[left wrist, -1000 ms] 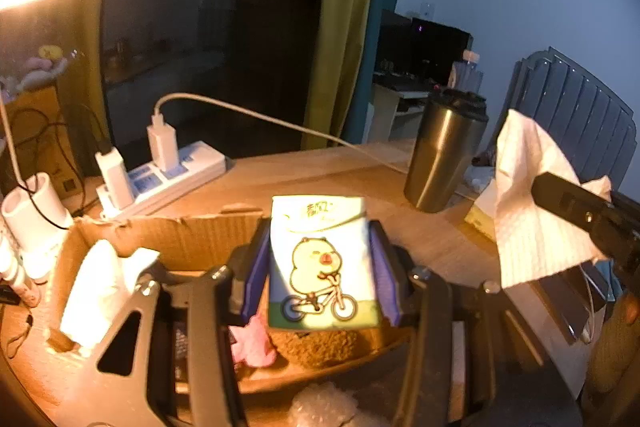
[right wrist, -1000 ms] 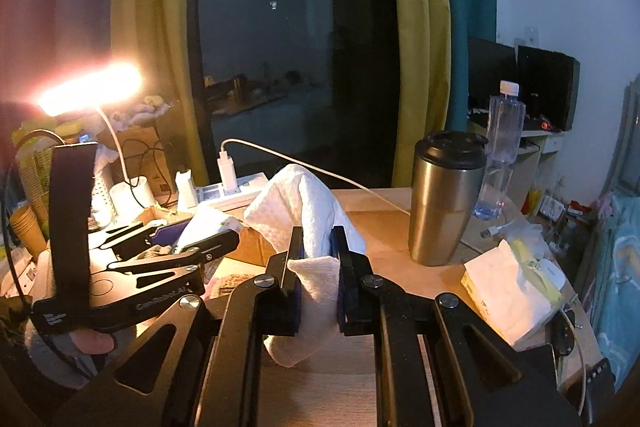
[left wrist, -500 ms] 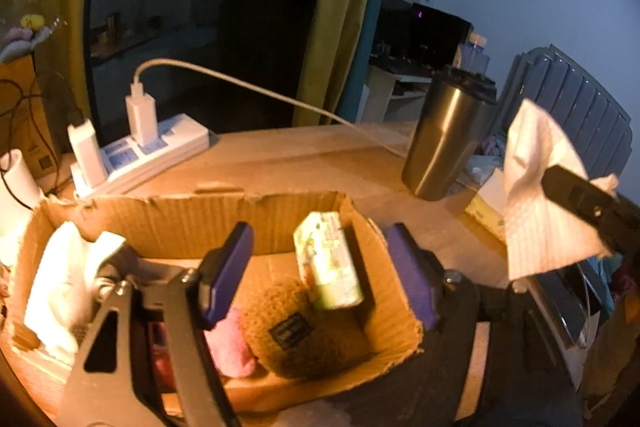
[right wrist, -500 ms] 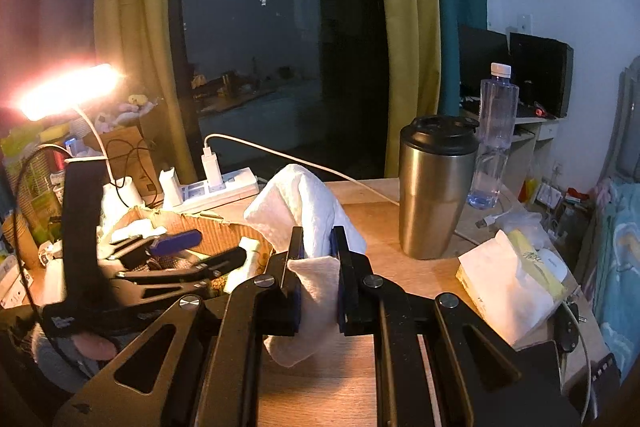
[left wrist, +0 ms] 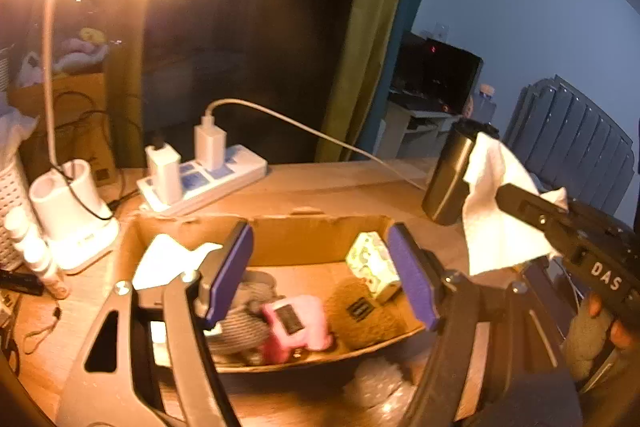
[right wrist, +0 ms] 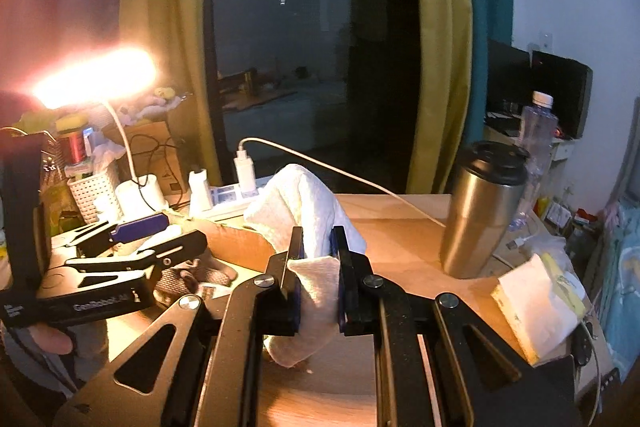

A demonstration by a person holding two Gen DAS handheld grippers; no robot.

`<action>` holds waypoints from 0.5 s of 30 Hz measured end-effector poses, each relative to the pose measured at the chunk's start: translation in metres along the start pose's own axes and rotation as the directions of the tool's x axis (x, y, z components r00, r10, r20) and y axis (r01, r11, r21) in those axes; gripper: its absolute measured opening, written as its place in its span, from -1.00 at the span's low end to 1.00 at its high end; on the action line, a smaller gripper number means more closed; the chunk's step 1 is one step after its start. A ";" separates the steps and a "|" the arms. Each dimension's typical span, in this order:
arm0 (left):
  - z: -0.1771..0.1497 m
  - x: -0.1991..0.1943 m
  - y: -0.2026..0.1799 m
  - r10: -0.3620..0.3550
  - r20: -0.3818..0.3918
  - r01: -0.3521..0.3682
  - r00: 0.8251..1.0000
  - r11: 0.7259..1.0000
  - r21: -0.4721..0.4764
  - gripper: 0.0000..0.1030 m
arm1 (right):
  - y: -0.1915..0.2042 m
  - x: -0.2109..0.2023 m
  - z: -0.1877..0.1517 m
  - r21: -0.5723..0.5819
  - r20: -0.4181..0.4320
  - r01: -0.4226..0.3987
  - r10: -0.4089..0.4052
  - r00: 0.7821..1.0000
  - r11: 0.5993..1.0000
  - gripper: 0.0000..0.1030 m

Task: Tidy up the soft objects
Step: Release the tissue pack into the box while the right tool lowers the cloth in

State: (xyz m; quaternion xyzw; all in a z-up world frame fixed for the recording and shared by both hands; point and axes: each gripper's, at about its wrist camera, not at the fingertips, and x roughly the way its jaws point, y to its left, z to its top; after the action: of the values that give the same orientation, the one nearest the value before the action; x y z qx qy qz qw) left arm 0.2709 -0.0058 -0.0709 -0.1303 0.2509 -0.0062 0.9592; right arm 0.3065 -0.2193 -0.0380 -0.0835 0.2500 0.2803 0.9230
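My left gripper (left wrist: 320, 239) hangs open over the cardboard box (left wrist: 304, 217) with nothing between its purple pads. The duck-print tissue pack (left wrist: 372, 265) lies in the box's right end, against a brown plush (left wrist: 368, 315). A pink soft item (left wrist: 296, 323), grey knitwear (left wrist: 244, 307) and a white cloth (left wrist: 168, 259) also lie inside. My right gripper (right wrist: 316, 239) is shut on a white towel (right wrist: 304, 199), held above the table to the right of the box. In the right wrist view the left gripper (right wrist: 160, 231) sits at left, over the box (right wrist: 240, 243).
A steel tumbler (right wrist: 480, 211) stands right of the box, with a water bottle (right wrist: 536, 131) behind it. An open pack of tissues (right wrist: 536, 307) lies at the table's right edge. A power strip (left wrist: 208, 179) and a lamp base (left wrist: 76, 219) stand behind and left of the box.
The left gripper opened and let the duck tissue pack drop into the box, then drew back and slightly up. The right gripper, still shut on the towel, shifted a little.
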 end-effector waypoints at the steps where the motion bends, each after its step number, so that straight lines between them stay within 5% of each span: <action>1: 0.001 -0.003 0.004 0.003 0.005 -0.003 1.000 1.000 -0.003 0.38 | 0.006 0.002 0.002 -0.007 -0.001 -0.004 0.004 1.000 1.000 -0.74; 15: -0.006 -0.021 0.065 0.051 0.013 -0.050 0.999 0.996 -0.070 0.39 | 0.051 0.051 0.004 -0.041 -0.082 -0.035 0.031 0.996 0.999 -0.74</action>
State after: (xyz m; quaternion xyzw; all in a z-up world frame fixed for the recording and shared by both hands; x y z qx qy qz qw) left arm 0.2463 0.0566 -0.0827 -0.1574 0.2473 0.0279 0.9557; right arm 0.3160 -0.1517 -0.0617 -0.1101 0.2827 0.2971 0.9054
